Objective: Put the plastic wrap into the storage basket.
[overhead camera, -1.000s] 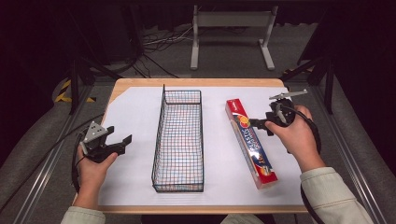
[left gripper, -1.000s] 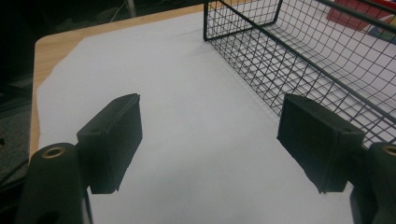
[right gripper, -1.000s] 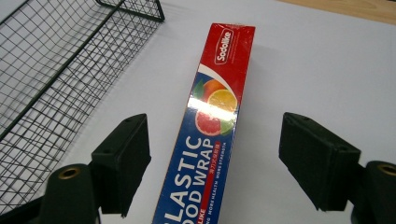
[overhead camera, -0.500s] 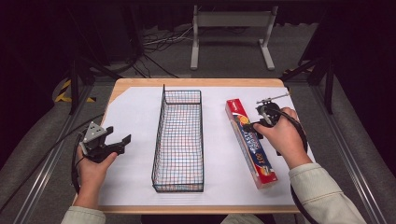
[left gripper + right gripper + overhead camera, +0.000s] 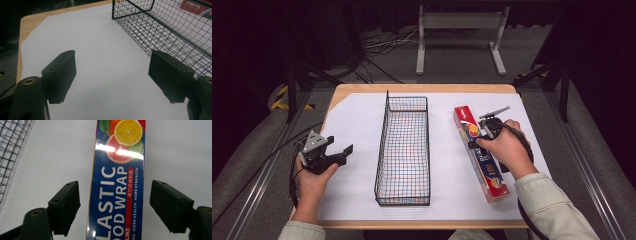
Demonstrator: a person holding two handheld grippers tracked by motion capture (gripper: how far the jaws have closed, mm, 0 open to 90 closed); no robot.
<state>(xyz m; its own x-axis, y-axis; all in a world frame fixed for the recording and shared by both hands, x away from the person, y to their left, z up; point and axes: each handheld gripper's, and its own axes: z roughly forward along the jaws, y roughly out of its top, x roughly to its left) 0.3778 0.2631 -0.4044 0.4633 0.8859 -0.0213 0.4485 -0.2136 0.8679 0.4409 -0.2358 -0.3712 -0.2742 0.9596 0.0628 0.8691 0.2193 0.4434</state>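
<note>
Wire basket (image 5: 403, 150): black, lying lengthwise mid-table on white paper (image 5: 357, 125).
Box (image 5: 479, 150): plastic wrap, flat on the paper, right of the basket.
Right gripper (image 5: 115, 207): jaws wide, straddling the box, not touching.
Left gripper (image 5: 112, 80): jaws wide, empty, over paper left of the basket.
</note>
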